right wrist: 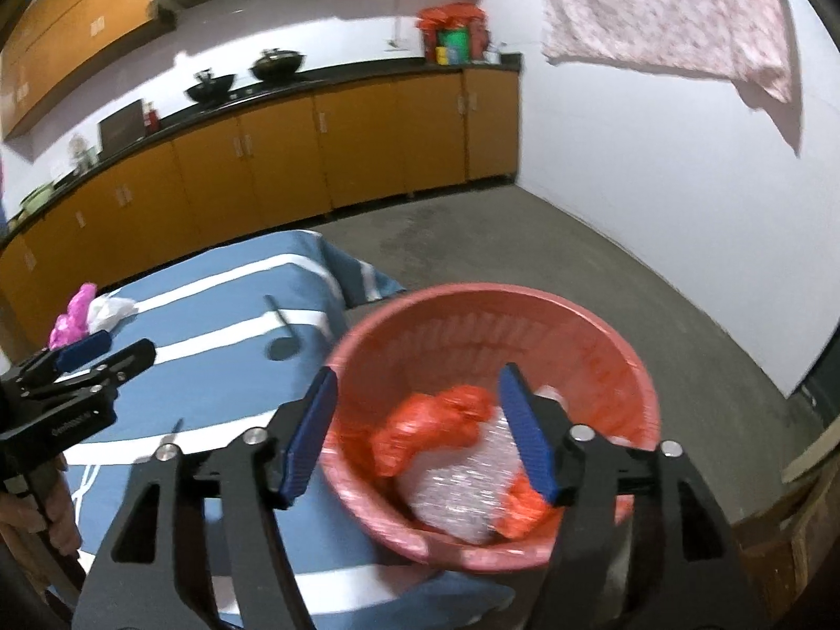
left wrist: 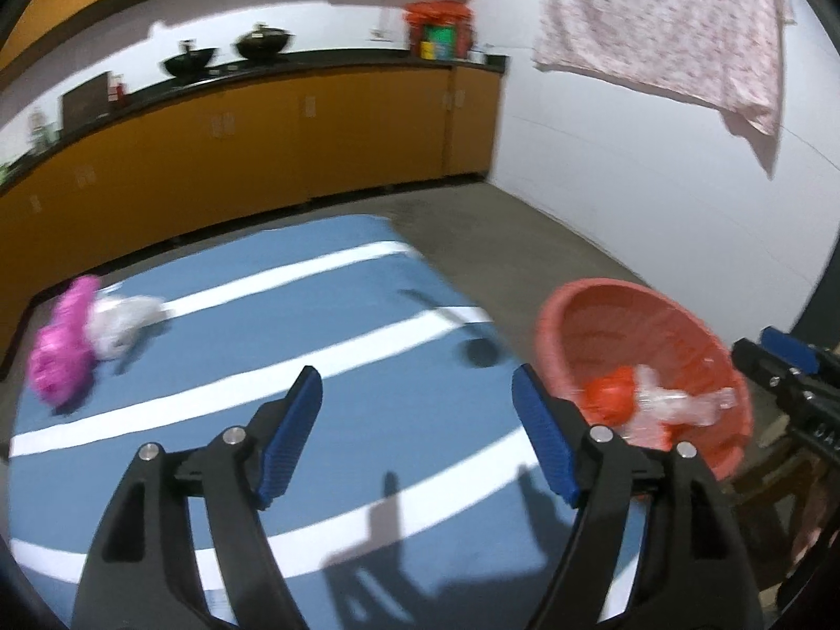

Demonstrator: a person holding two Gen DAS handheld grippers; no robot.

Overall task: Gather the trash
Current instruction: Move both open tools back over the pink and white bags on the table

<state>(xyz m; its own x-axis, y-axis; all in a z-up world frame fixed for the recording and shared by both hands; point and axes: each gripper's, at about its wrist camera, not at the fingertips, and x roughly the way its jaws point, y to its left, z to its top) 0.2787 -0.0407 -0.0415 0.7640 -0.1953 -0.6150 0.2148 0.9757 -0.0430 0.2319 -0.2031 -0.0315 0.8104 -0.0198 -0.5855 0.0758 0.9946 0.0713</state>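
Observation:
A pink plastic bag (left wrist: 60,344) and a white plastic bag (left wrist: 121,323) lie side by side at the far left of a blue striped cloth surface (left wrist: 315,346); both also show in the right wrist view, pink (right wrist: 73,317) and white (right wrist: 110,310). A red basket (right wrist: 593,336) stands at the right edge and holds an orange bag (right wrist: 436,428) and clear crumpled plastic (right wrist: 457,493); it also shows in the left wrist view (left wrist: 630,325). My left gripper (left wrist: 417,404) is open and empty above the cloth. My right gripper (right wrist: 417,425) is open and empty over the basket.
Orange kitchen cabinets (left wrist: 262,136) with a dark counter run along the back, with black woks (left wrist: 262,42) on top. A pink cloth (left wrist: 667,21) hangs on the white wall at right. Grey floor (right wrist: 499,241) lies beyond the surface. A dark ladle-like shadow or object (left wrist: 472,341) lies on the cloth.

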